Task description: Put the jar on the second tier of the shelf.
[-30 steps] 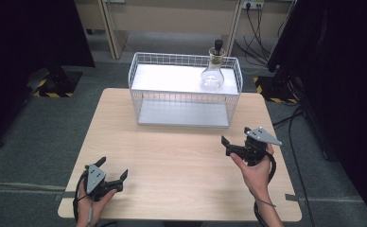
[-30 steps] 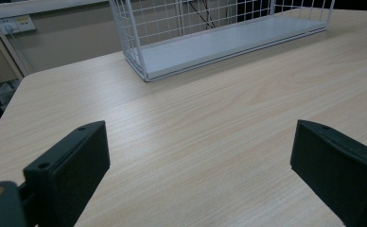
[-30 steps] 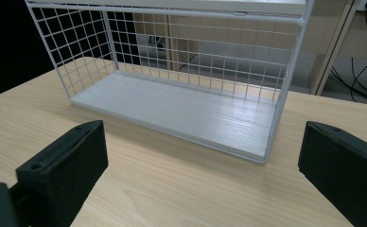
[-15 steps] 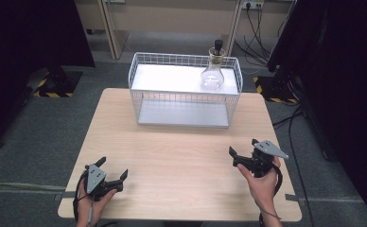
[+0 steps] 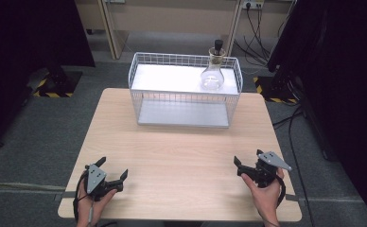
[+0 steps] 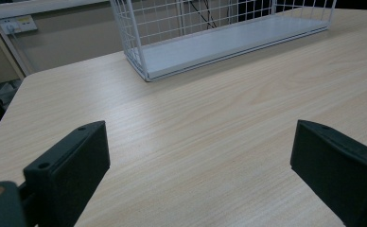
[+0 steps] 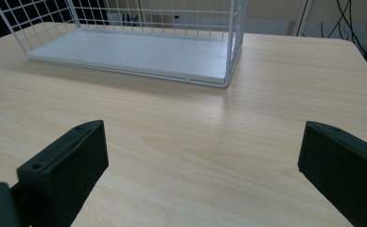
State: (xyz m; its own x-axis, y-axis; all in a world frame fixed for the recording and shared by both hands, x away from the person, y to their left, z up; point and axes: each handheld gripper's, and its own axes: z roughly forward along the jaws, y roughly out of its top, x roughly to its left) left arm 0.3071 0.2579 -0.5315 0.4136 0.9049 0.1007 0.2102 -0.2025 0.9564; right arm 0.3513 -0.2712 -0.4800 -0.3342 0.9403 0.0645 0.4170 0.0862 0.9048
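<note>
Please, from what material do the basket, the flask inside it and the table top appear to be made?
The basket: thin wire in a grid, white and smooth, probably coated metal. The flask: clear and shiny, you see through it, so probably glass; its dark stopper's material I cannot tell. The table top: pale with wood grain lines and a matte look, wood or a wood-pattern laminate.

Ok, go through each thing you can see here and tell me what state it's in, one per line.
Left tool: open, holding nothing, low over the table's near left corner.
Right tool: open, holding nothing, near the table's right front.
Glass flask: upright on the basket's upper shelf, right end, dark stopper in its neck.
Wire basket: upright at the table's far side, lower shelf bare.
Table: bare wood between tools and basket.
</note>
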